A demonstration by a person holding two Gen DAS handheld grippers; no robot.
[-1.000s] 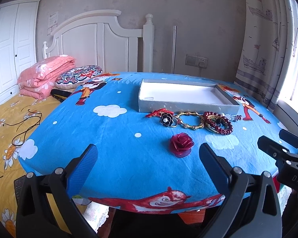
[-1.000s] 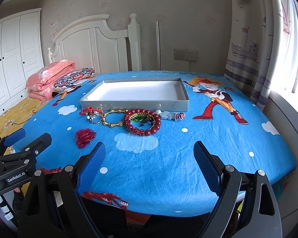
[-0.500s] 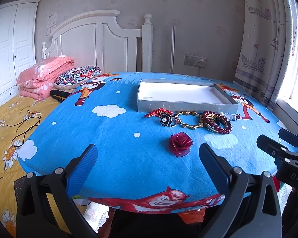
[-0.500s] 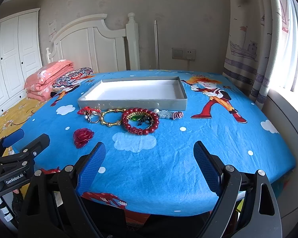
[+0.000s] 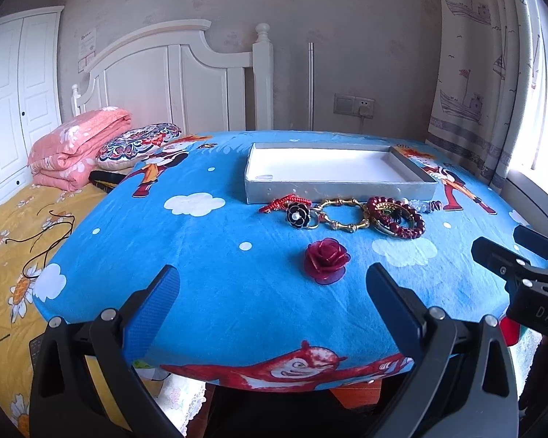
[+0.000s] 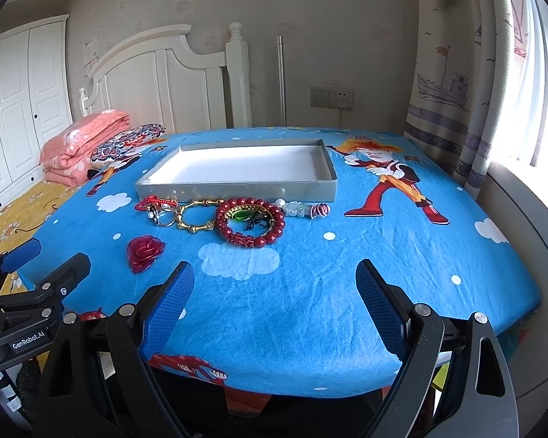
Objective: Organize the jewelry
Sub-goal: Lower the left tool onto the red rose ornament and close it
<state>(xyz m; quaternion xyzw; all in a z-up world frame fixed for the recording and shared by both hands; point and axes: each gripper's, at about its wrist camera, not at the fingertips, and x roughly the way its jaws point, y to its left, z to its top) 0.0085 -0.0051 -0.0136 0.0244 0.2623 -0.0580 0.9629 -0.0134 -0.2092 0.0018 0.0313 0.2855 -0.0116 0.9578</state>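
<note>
Bedroom table with blue cloth (image 5: 201,255) is looking almost the same as one second ago; I am only drifting a little nearer. Both my left gripper (image 5: 272,294) and right gripper (image 6: 274,288) are staying wide apart, holding nothing. Jewelry, like the red rose (image 5: 326,260) and bead bracelet (image 6: 250,225), is lying at frame center before the empty tray (image 6: 237,189), so sorting is not started.

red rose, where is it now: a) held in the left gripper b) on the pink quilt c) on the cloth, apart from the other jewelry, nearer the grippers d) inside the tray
c: the rose lies alone on the blue cloth, nearer than the bead bracelet and outside the tray.
</note>
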